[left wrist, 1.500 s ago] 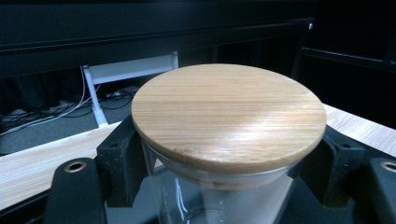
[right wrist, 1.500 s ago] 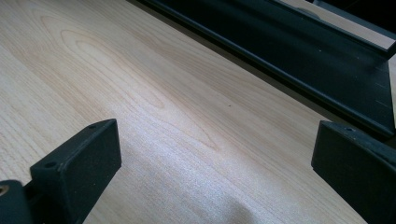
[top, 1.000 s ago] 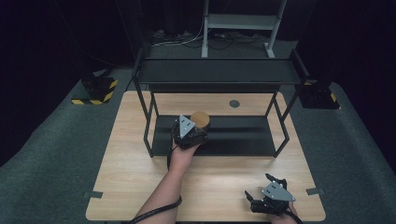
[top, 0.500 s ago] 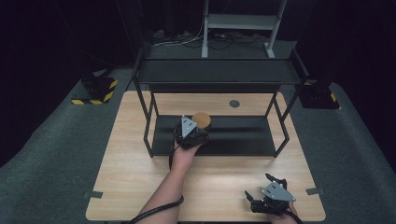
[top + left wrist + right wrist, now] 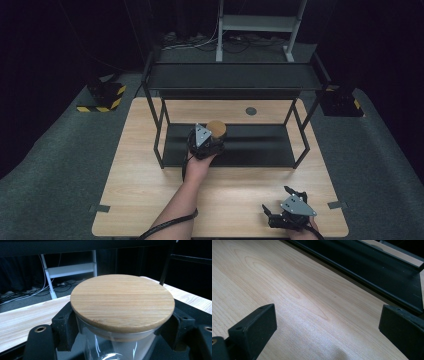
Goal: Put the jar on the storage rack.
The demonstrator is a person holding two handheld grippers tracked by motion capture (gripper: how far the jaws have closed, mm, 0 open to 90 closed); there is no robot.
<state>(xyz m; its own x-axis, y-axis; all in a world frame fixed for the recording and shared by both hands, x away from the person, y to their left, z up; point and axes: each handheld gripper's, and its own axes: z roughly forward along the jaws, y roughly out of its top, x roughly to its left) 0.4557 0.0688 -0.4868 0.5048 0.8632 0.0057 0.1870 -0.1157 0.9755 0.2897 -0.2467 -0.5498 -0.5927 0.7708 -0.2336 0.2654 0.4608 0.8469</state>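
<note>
Left tongs (image 5: 209, 141) are clamped on the jar (image 5: 117, 345), one black jaw on each side of the glass just under the lid (image 5: 122, 302). The right tongs (image 5: 286, 212) stand wide apart with nothing between them, parked near the front right corner of the surface (image 5: 150, 200), well apart from the jar.

Key relation: the jar sits directly ahead of the left tongs, already between the jaws, axis upright. In the high view it is over the front left part of the rack's bottom shelf (image 5: 260, 147), with the top shelf (image 5: 232, 77) above and farther back. I cannot tell whether the base is resting on the bottom shelf or hanging just above it. Either way the left hand (image 5: 197, 167) owns this move; the right one is out of play.

My read: this is placing the jar on the bottom shelf. If so, the next move is to settle it flat, then release. Watch the rack's front left post (image 5: 159, 145), which stands near the hand on its left.

Jar looks:
- clear glass body, round, with reflections low down in the left gripper view
- flat round wooden lid, light bamboo-like grain, wider than the glass below it
- lid seated level, overhanging the jaws on both sides
- contents: cannot tell

Handling guess: smooth glass and a grip high on the body, so it could slip or tilt if the release is rushed.
</note>
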